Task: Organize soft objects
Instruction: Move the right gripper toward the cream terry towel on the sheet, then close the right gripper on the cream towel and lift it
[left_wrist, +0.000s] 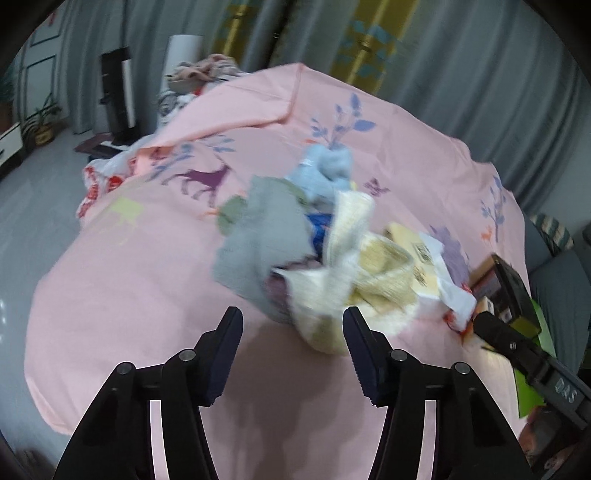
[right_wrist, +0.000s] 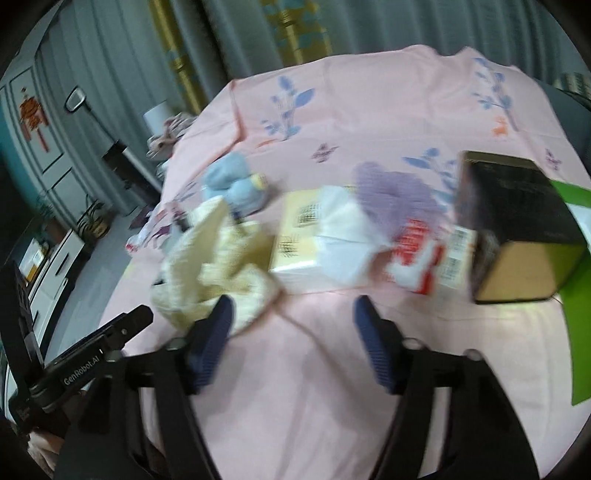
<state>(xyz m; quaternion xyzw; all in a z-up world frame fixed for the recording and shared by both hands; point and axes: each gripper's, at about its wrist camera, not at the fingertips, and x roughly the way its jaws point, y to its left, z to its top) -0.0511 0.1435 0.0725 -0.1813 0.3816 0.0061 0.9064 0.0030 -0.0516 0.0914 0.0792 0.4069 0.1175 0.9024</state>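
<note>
left hand-held gripper (left_wrist: 293, 325): jaws apart with nothing between them, hanging over bare pink sheet just short of the cloth pile. Nothing clamped.
right hand-held gripper (right_wrist: 291, 314): jaws wide apart too, empty. The cream cloth sits right by its left finger, but I can't tell if they touch, it's all blurry.
surface: looks like a bed (left_wrist: 129, 258) under a pink printed sheet, so no counter here.
soft stuff, near: cream knitted cloth (left_wrist: 369, 273) bunched up closest, grey cloth (left_wrist: 266, 236) just beside it on the left.
soft stuff, further: something blue peeks out between them, and a light blue fluffy thing (left_wrist: 328, 166) lies behind the pile.
other bits: tissue pack (right_wrist: 314, 229) next to the cream cloth, then a red and white packet (right_wrist: 421, 254) and a dark box (right_wrist: 517, 225) off to the right.
step: my guess is between grabs, pile still unsorted.
next move: drop one gripper onto a single cloth, probably the cream one, pinch only that layer and lift it clear.
</note>
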